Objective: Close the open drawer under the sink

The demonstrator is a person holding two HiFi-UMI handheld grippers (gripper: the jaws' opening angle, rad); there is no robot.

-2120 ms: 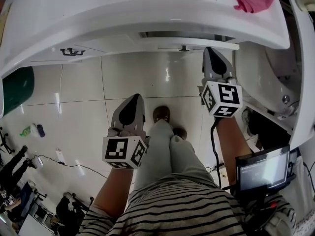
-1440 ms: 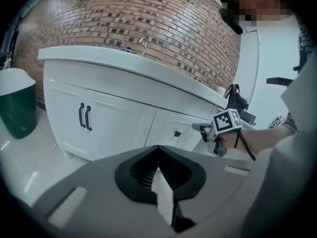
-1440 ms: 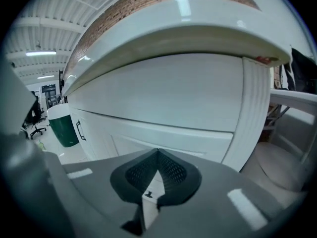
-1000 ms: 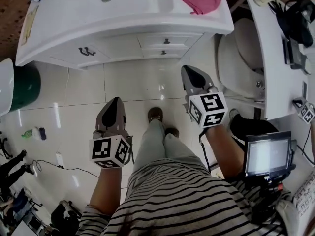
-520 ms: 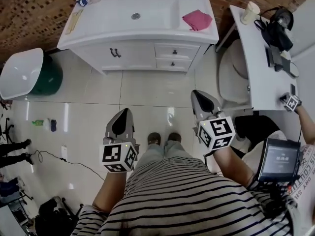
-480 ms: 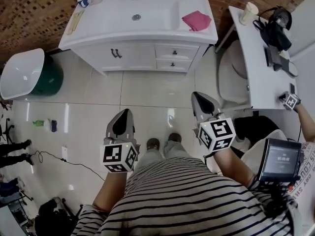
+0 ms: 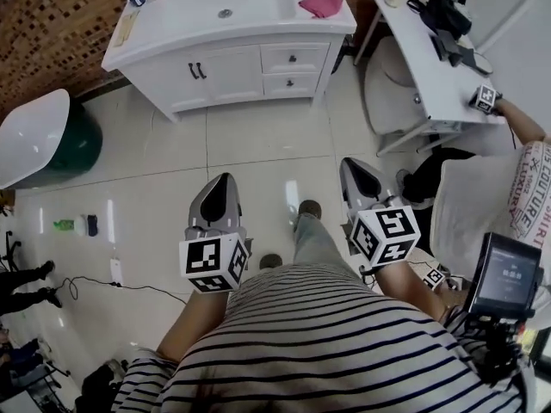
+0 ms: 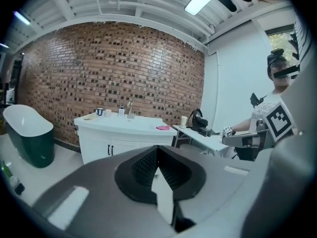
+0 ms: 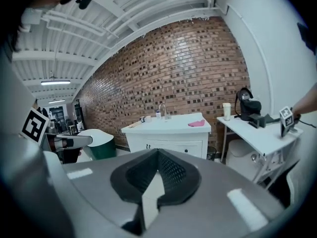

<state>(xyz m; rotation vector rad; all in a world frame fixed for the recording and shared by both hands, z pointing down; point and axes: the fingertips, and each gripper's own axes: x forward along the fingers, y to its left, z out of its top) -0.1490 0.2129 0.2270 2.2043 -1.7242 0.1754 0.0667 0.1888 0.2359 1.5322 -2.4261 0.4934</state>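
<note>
The white sink vanity (image 7: 225, 54) stands far off against the brick wall. Its two small drawers (image 7: 293, 58) on the right side sit flush with the front, below the counter. My left gripper (image 7: 219, 181) and right gripper (image 7: 353, 163) hang over the tiled floor, well short of the vanity, both shut and holding nothing. In the left gripper view the jaws (image 8: 158, 148) meet in front of the distant vanity (image 8: 119, 135). The right gripper view shows the same: shut jaws (image 9: 158, 152), the vanity (image 9: 166, 135) beyond.
A pink cloth (image 7: 320, 4) lies on the counter. A green and white bathtub (image 7: 39, 140) stands at the left. A white table (image 7: 426, 67) with a cup and black gear is at the right, where another person's arm (image 7: 516, 127) reaches in. Bottles (image 7: 73, 224) and a cable (image 7: 129, 286) lie on the floor.
I have backed away from the vanity: two seconds ago the right gripper was right at the drawer front, now both grippers are far from it. Both stayed shut.
</note>
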